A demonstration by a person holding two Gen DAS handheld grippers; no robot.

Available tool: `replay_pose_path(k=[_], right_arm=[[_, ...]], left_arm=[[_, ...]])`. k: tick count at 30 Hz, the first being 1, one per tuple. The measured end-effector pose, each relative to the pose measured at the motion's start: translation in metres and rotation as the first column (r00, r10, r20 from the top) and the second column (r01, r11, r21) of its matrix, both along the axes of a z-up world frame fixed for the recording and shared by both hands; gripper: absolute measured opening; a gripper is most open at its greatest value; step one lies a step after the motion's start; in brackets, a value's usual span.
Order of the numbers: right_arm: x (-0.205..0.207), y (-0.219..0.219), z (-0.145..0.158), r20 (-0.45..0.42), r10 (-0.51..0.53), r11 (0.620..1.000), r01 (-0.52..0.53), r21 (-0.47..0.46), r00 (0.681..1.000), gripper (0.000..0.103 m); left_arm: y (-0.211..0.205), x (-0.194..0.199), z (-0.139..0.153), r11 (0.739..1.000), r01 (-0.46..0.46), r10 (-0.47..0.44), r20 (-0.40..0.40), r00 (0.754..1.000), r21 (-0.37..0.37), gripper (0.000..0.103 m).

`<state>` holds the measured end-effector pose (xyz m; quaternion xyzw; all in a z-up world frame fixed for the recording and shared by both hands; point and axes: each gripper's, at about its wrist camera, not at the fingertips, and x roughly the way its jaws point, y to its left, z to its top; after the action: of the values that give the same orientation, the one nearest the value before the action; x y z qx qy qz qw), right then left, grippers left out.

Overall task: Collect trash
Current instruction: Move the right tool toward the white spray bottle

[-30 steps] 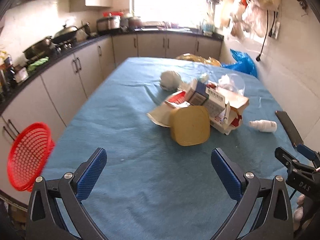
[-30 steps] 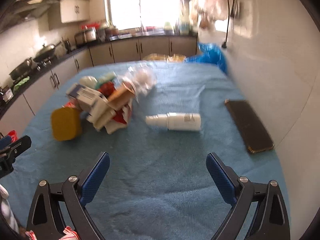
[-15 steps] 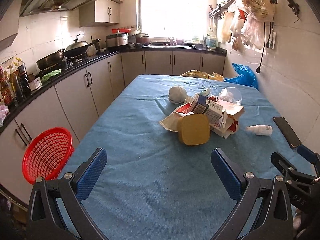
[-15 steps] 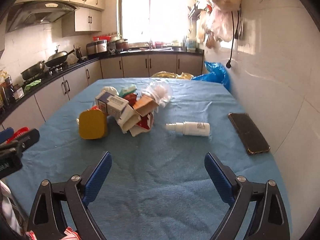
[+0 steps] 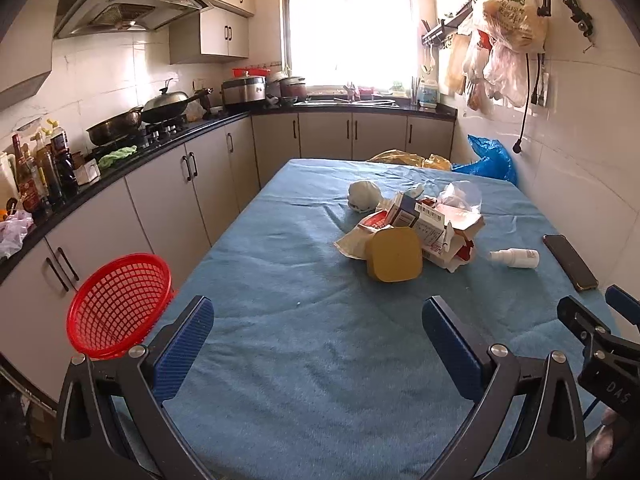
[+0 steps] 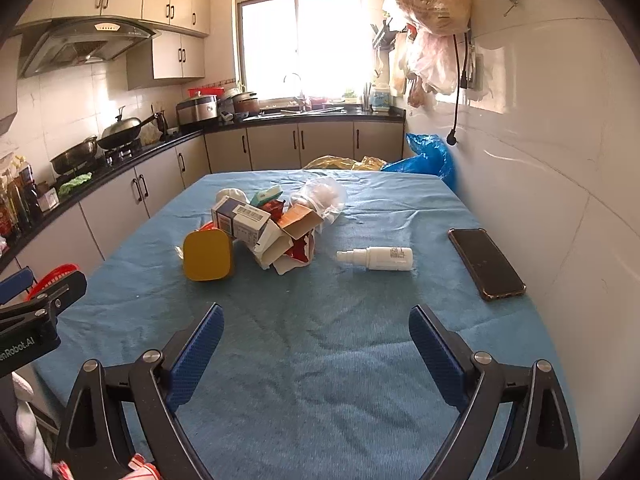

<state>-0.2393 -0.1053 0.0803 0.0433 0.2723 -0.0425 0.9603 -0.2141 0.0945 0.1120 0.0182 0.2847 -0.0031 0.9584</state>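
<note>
A heap of trash lies mid-table on the blue cloth: torn cartons (image 5: pixel 432 226) (image 6: pixel 256 224), a yellow tub (image 5: pixel 394 255) (image 6: pixel 208 255), a white crumpled ball (image 5: pixel 363 196), and a clear plastic bag (image 5: pixel 460 196) (image 6: pixel 320 196). A small white spray bottle (image 5: pixel 516 258) (image 6: pixel 378 258) lies to its right. A red mesh basket (image 5: pixel 118 304) stands off the table's left edge. My left gripper (image 5: pixel 318 344) and right gripper (image 6: pixel 316 344) are both open and empty, held over the near end of the table, well short of the heap.
A black phone (image 5: pixel 570 262) (image 6: pixel 486 264) lies near the right wall. Blue and yellow bags (image 5: pixel 486 158) sit past the table's far end. Kitchen counters with pans (image 5: pixel 160 108) run along the left; plastic bags (image 5: pixel 508 20) hang on the right wall.
Both grippers have pulled back and tilted up from the table; the heap now looks farther away and lower in view. Both stay open.
</note>
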Motion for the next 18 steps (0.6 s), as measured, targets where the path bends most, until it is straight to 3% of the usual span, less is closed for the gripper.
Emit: replay_pose_path(k=[18], right_arm=[[-0.020, 0.008, 0.008, 0.016, 0.015, 1.000, -0.015, 0.007, 1.000, 0.096]], left_arm=[[0.009, -0.022, 0.005, 1.000, -0.006, 0.006, 0.011, 1.000, -0.028, 0.103]])
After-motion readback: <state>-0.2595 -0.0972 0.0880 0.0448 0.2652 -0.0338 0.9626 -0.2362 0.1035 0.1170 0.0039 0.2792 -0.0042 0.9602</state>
